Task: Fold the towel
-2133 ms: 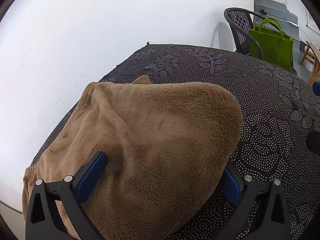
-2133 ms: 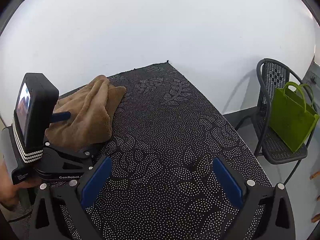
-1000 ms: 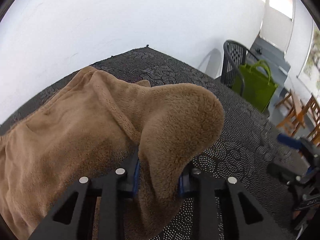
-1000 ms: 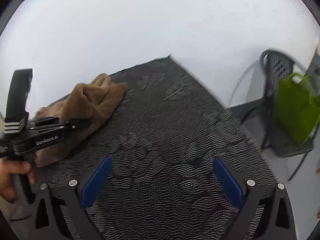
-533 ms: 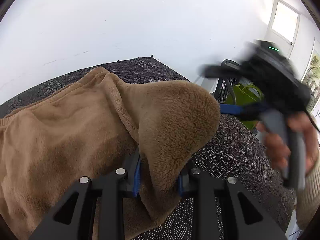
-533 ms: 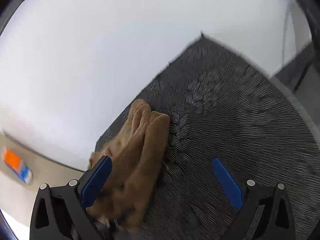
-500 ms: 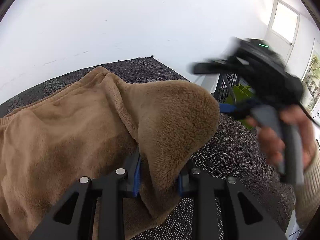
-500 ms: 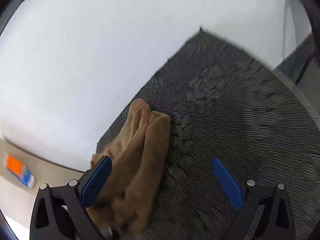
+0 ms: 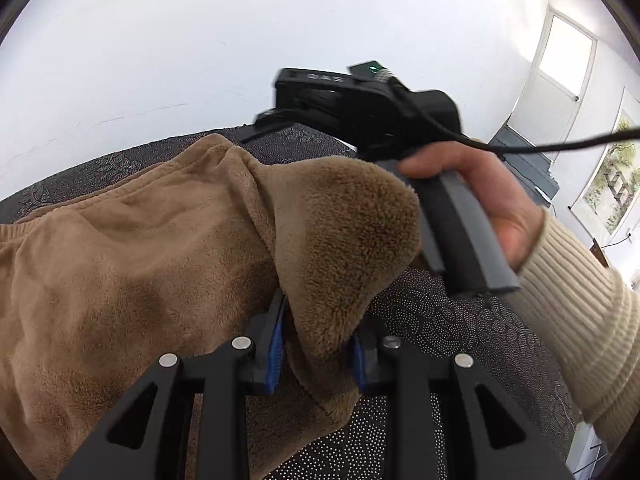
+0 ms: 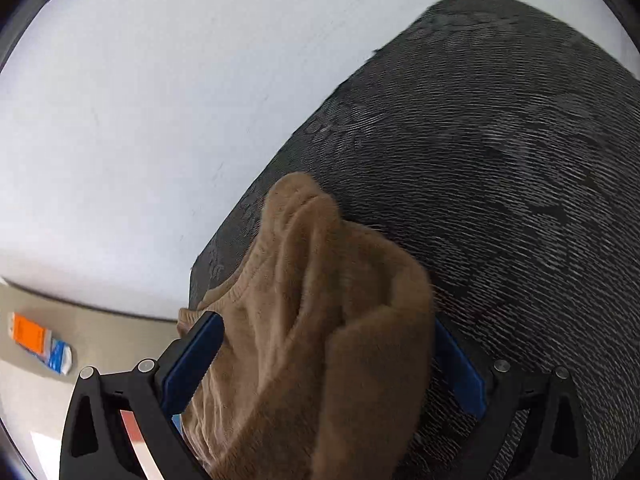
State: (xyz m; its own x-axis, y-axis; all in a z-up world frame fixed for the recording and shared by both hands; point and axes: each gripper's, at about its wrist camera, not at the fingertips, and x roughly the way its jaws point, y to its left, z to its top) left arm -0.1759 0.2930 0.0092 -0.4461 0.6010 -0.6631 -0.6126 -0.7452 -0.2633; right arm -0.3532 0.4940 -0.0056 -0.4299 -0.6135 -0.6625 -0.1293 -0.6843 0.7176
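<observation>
A soft, plush brown towel (image 9: pixel 140 264) is bunched on the dark patterned bench (image 9: pixel 460 344). One raised fold is pinched by the left hand-held gripper (image 9: pixel 316 350). The right hand-held gripper (image 10: pixel 324 364) is spread wide around another bunch, ungripped. Limp and light, it is best taken at an edge.

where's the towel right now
The brown towel lies bunched on the dark patterned table near the white wall, one fold clamped in the left gripper. In the right wrist view it sits between the open right gripper.
</observation>
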